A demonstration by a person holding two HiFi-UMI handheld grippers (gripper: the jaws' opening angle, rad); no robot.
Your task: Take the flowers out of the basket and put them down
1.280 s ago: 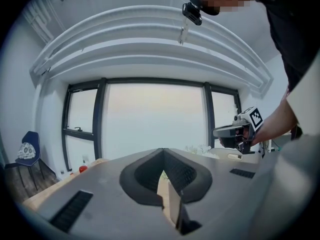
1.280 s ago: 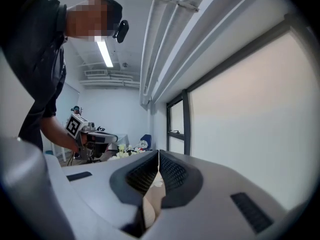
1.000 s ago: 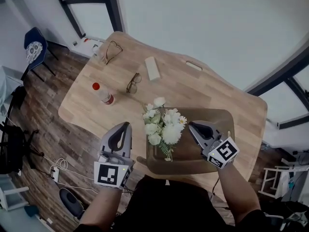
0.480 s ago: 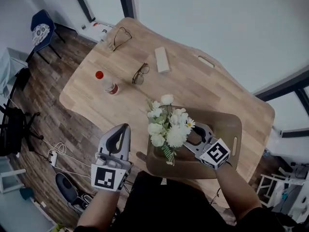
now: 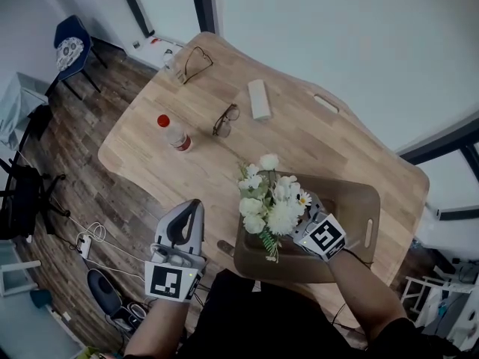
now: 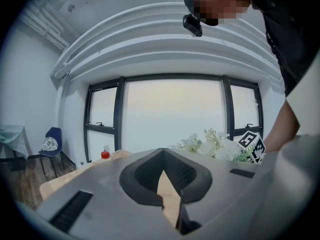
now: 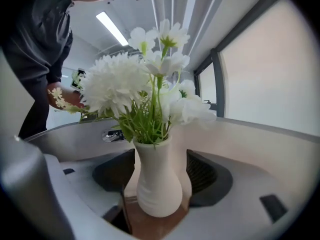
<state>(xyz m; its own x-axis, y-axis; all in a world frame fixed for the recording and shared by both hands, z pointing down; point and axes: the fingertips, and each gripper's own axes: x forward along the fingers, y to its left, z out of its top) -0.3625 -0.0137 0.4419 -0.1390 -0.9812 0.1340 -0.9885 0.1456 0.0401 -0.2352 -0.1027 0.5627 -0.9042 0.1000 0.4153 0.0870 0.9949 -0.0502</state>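
From my remote seat, the basket [image 5: 352, 200] sat at the table's [image 5: 299, 140] near edge, and bare wood lay open beyond it and to its left. The flowers [image 5: 273, 204] stood upright in a white vase [image 7: 155, 184] inside the basket's left end. The right gripper [image 5: 307, 217] had just been opening, and its jaws stood wide on either side of the vase without pressing on it. The left gripper [image 5: 193, 206] hung off the table's near left edge, above the floor, with its jaws together and nothing between them. Further out lay a red-capped bottle [image 5: 174, 133], a pair of glasses [image 5: 226, 120], a white block [image 5: 259, 99] and a second pair of glasses [image 5: 196, 62], all well apart from the basket. The bottle's label was too small for me to read, and each gripper's cube carried only black-and-white squares.
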